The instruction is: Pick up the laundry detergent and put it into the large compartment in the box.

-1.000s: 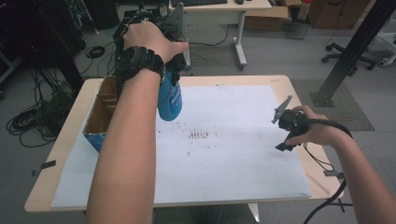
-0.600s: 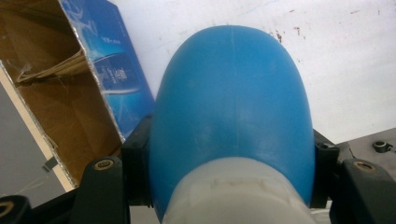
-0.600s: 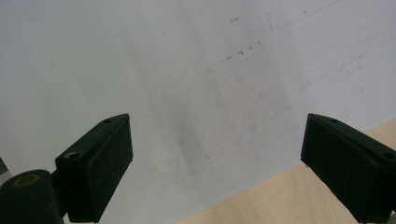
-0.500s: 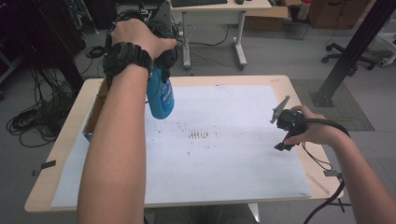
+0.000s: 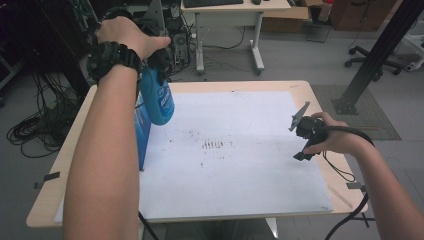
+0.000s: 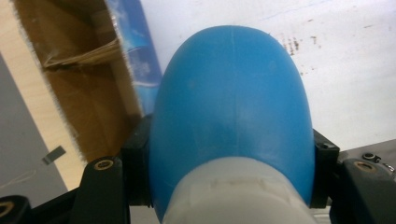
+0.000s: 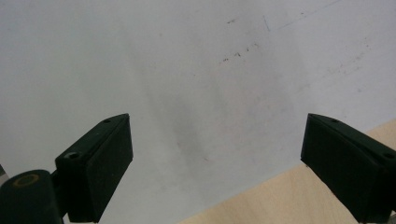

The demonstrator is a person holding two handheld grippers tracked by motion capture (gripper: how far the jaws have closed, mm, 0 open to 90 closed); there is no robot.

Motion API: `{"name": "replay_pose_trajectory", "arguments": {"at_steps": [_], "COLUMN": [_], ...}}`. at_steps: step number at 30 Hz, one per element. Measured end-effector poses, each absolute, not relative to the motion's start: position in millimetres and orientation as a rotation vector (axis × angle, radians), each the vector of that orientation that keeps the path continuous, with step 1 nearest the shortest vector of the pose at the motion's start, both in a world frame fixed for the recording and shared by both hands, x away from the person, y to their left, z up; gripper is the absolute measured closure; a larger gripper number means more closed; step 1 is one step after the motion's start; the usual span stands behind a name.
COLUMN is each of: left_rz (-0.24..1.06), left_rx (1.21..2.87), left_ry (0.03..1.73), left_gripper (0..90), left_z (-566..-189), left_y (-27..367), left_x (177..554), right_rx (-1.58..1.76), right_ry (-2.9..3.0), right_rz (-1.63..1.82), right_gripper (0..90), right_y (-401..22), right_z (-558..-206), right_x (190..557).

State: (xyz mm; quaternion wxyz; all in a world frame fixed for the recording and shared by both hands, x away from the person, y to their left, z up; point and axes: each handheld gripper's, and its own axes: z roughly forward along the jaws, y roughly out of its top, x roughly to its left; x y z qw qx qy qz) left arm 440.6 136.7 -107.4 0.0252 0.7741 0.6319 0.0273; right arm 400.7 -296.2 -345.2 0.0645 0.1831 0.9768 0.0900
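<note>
A blue plastic bottle (image 5: 158, 101) hangs neck up in the air, with my left gripper (image 5: 156, 70) shut on its shoulder just below the white collar. In the left gripper view the bottle (image 6: 231, 107) sits between the black jaws, over the edge of an open cardboard box (image 6: 88, 98). In the high view that blue-sided box (image 5: 142, 131) stands at the table's left, just below and left of the bottle. My right gripper (image 5: 303, 148) hovers low over the right side of the white sheet (image 5: 235, 165). Its jaws stand wide apart, and the right gripper (image 7: 217, 163) has nothing between them.
The white sheet covers most of the wooden table (image 5: 70, 160) and has dark smudges (image 5: 215, 145) near its middle. Cables trail off the table's right front corner. Desks, an office chair and floor cables lie beyond the far edge.
My left hand has carried the blue bottle to the left, from over the sheet to the edge of the box. The right hand has stayed put.
</note>
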Motion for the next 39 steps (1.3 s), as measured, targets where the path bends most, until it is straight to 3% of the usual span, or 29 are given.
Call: {"name": "replay_pose_trajectory", "arguments": {"at_steps": [39], "left_rz": [0.105], "left_rx": [2.200], "left_ry": [2.193], "left_gripper": [37.8], "left_z": [-108.4], "left_y": [233.1], "left_x": [433.4], "right_rx": [0.563], "right_ry": [2.961], "right_rz": [0.251], "right_gripper": [9.2], "right_y": [-291.5], "right_z": [-352.0], "right_x": [408.2]}}
